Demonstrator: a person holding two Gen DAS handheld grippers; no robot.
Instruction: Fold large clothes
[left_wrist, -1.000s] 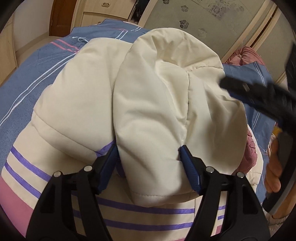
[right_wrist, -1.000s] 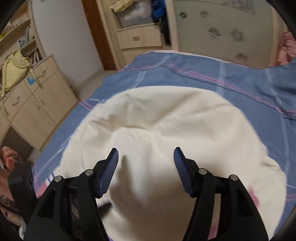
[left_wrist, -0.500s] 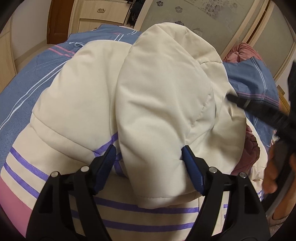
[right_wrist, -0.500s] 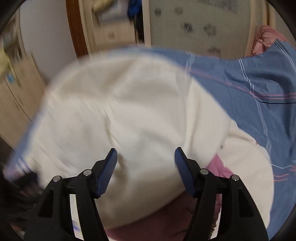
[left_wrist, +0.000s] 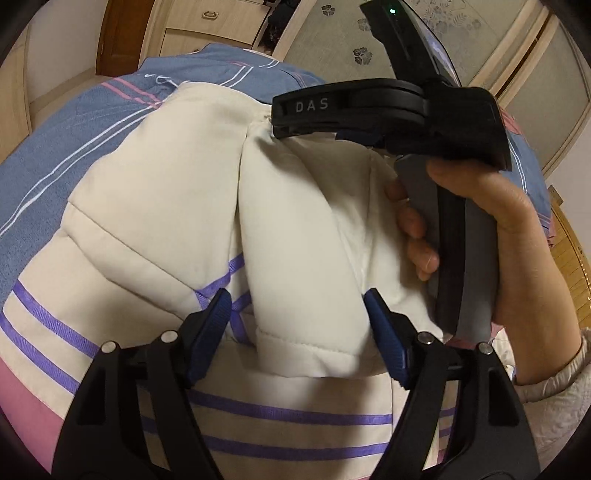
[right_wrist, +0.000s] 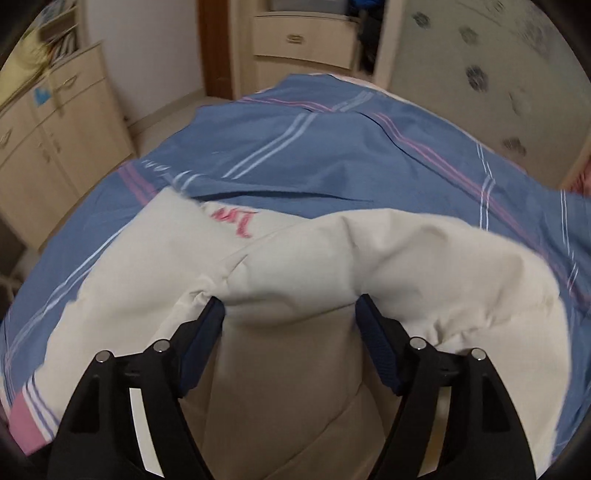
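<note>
A cream padded jacket (left_wrist: 147, 206) with purple stripes and a pink band lies on a blue striped bedspread (left_wrist: 55, 140). One sleeve (left_wrist: 295, 240) is folded down over the body. Its cuff end lies between the fingers of my left gripper (left_wrist: 295, 306), which is open, with a gap at the left pad. A hand (left_wrist: 498, 229) holds my right gripper (left_wrist: 277, 120) at the sleeve's upper end. In the right wrist view, a puffy fold of the jacket (right_wrist: 443, 277) bulges between the fingers of my right gripper (right_wrist: 290, 306), whose jaws are opening.
The bedspread (right_wrist: 314, 155) runs on beyond the jacket to the bed's far edge. Light wooden cabinets (right_wrist: 55, 122) stand at the left and a drawer unit (right_wrist: 303, 37) at the back. A flower-patterned sliding door (right_wrist: 480, 74) is at the right.
My right gripper has swung in from the right and down onto the sleeve's upper end. My left jaws have widened a little around the cuff; that hand has stayed put.
</note>
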